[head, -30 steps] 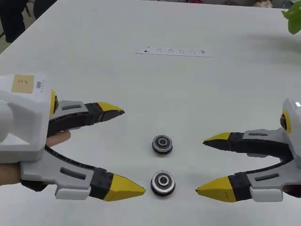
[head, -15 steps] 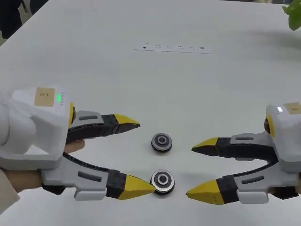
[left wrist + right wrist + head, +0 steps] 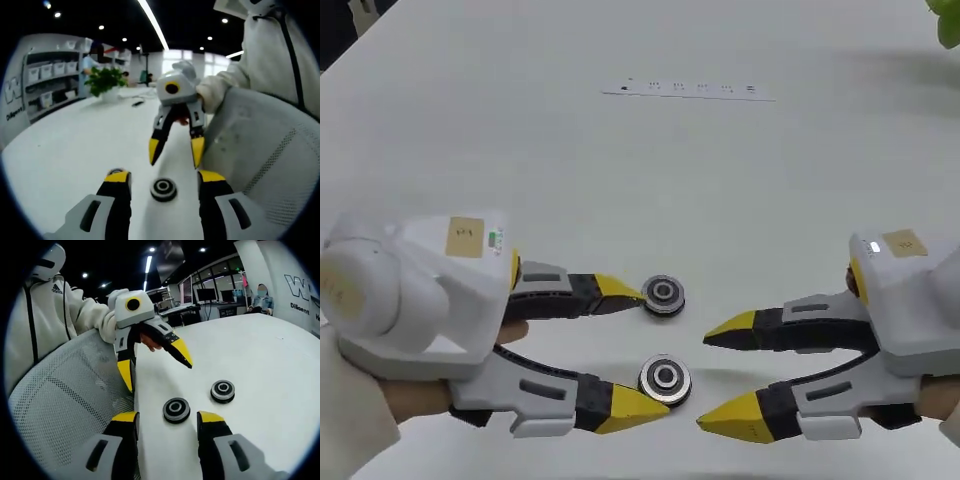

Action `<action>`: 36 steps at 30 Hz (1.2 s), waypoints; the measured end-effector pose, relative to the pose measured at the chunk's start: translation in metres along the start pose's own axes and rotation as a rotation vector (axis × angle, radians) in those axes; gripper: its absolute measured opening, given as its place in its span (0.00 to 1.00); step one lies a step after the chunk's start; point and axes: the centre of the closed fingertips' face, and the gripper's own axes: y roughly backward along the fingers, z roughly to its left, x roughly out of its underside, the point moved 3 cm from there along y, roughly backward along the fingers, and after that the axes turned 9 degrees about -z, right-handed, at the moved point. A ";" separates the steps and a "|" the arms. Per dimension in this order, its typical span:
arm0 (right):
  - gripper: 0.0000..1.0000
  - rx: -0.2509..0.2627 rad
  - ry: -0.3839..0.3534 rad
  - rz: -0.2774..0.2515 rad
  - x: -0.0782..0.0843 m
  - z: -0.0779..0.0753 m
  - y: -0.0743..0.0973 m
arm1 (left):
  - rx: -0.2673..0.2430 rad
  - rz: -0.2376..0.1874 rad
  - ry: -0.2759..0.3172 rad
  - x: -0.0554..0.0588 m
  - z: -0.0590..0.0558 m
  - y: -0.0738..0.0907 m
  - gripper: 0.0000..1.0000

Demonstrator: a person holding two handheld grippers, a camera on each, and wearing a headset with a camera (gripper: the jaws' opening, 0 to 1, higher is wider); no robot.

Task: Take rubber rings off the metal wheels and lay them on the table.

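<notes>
Gaping wide and gripping nothing, the left gripper (image 3: 653, 352) hangs low over the white counter (image 3: 520, 150), its two yellow-tipped jaws pointing inward from the person's left side. The right gripper (image 3: 702, 382) faces it from the other side, with its jaws spread about as far and likewise empty. The four tips are near one another but apart.

Two metal wheels lie flat on the counter, one beyond the other. The near wheel (image 3: 665, 379) sits within the spread of the left gripper, just beside the tip of its nearer jaw. In the left gripper view it lies between the two tips, seemingly clear of both. In the right gripper view it rests just ahead of the gap between that gripper's jaws. The far wheel (image 3: 664, 294) is right at the tip of the left gripper's farther jaw, and I cannot tell whether they touch.

Each wheel wears one black rubber ring (image 3: 166, 411) around its rim, which makes two rings, both on.

Well beyond the wheels, one pale strip with small markings (image 3: 688, 90) lies on the counter. Green leaves of a plant (image 3: 948, 18) show at the far right corner. One grey mesh chair back (image 3: 65, 405) stands at the counter's edge.
</notes>
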 end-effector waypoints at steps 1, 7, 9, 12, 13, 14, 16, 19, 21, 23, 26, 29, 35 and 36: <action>0.42 -0.003 -0.002 0.003 0.001 0.000 -0.002 | 0.002 0.005 0.001 0.002 0.000 -0.001 0.54; 0.37 -0.016 -0.004 0.015 0.008 0.000 -0.006 | 0.018 0.015 0.011 0.009 0.001 -0.005 0.51; 0.35 -0.016 -0.007 0.015 0.009 -0.002 -0.008 | 0.022 0.021 0.012 0.012 0.001 -0.006 0.50; 0.32 -0.016 -0.011 0.016 0.011 -0.004 -0.010 | 0.024 0.023 0.013 0.015 0.002 -0.008 0.48; 0.31 -0.017 -0.010 0.016 0.011 -0.004 -0.010 | 0.027 0.026 0.019 0.016 0.002 -0.009 0.47; 0.30 -0.015 -0.010 0.016 0.012 -0.004 -0.011 | 0.028 0.029 0.021 0.017 0.002 -0.009 0.46; 0.28 -0.011 -0.009 0.016 0.013 -0.006 -0.011 | 0.035 0.032 0.023 0.018 0.001 -0.010 0.44; 0.26 -0.009 -0.019 0.013 0.014 -0.008 -0.012 | 0.041 0.032 0.033 0.020 0.001 -0.011 0.42; 0.25 -0.003 -0.021 0.013 0.015 -0.009 -0.012 | 0.045 0.024 0.035 0.020 0.001 -0.012 0.40; 0.24 -0.003 -0.024 0.015 0.017 -0.010 -0.013 | 0.047 0.015 0.043 0.020 0.001 -0.014 0.36; 0.23 0.005 -0.023 0.015 0.017 -0.010 -0.013 | 0.044 0.022 0.052 0.023 0.003 -0.016 0.32; 0.21 0.011 -0.027 0.011 0.017 -0.012 -0.013 | 0.042 0.023 0.055 0.025 0.003 -0.016 0.28; 0.18 0.019 -0.022 0.006 0.017 -0.014 -0.013 | 0.040 0.041 0.042 0.032 0.003 -0.019 0.21; 0.18 0.019 -0.021 0.007 0.018 -0.014 -0.013 | 0.036 0.046 0.044 0.033 0.004 -0.019 0.21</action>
